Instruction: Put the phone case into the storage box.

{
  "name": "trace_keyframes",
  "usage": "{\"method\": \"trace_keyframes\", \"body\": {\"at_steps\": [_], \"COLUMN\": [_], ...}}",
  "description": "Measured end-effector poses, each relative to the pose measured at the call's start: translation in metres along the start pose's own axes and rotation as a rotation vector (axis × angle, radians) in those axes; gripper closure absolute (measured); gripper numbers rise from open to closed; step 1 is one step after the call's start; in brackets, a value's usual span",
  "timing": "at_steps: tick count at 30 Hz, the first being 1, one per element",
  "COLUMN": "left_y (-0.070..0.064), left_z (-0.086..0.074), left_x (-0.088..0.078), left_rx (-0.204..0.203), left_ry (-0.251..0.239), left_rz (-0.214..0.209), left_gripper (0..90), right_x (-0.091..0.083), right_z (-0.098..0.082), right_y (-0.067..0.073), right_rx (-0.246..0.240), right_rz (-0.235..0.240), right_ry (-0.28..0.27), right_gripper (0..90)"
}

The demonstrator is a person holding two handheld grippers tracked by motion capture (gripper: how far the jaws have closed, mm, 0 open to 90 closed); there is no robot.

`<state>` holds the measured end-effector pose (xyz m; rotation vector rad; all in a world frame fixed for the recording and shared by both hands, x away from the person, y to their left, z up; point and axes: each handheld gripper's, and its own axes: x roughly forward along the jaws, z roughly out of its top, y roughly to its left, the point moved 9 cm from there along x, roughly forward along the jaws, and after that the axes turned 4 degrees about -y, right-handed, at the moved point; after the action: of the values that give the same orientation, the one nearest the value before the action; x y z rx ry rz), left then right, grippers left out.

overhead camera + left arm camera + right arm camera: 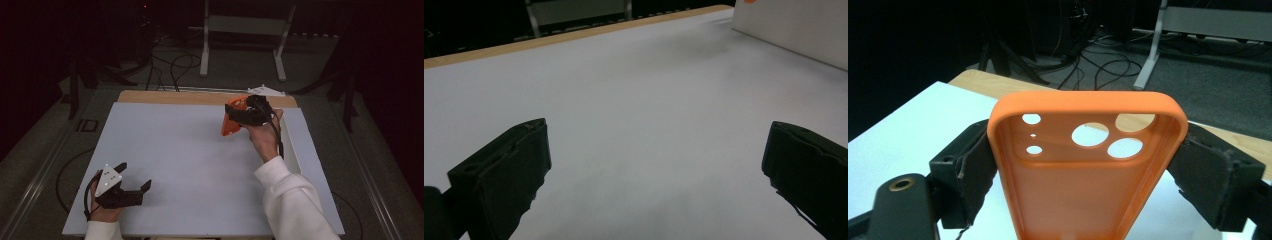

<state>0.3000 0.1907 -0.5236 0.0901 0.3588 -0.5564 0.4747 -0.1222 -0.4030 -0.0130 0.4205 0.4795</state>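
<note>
The right gripper point(235, 117) is held above the far right part of the white table point(190, 150), its jaws closed on the two long sides of an orange phone case point(1083, 170), whose camera cutouts point away from the hand. The left gripper point(135, 177) rests at the near left corner of the table, its jaws spread wide with nothing between them.

Wore white sleeves point(292, 200) on both arms. Carried a black left claw point(135, 176) topped by a grey three-cornered plate point(108, 179), black cable looping behind. Showed worn, frayed black pads point(1210, 175) and a brass-ringed hole point(901, 184) on the right claw point(1083, 165).
</note>
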Motion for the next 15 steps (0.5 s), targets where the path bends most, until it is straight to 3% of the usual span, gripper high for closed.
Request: {"method": "trace_keyframes", "body": {"at_steps": [15], "left_y": [-0.001], "left_z": [0.000], "left_x": [0.000], "left_rx": [0.004], "left_ry": [0.003], "left_rz": [-0.001], "left_gripper": [0.0], "right_x": [-0.001], "right_z": [0.012], "right_y": [-0.017], "right_rx": [0.011], "right_rz": [-0.041], "right_ry": [-0.018], "right_gripper": [16.3]}}
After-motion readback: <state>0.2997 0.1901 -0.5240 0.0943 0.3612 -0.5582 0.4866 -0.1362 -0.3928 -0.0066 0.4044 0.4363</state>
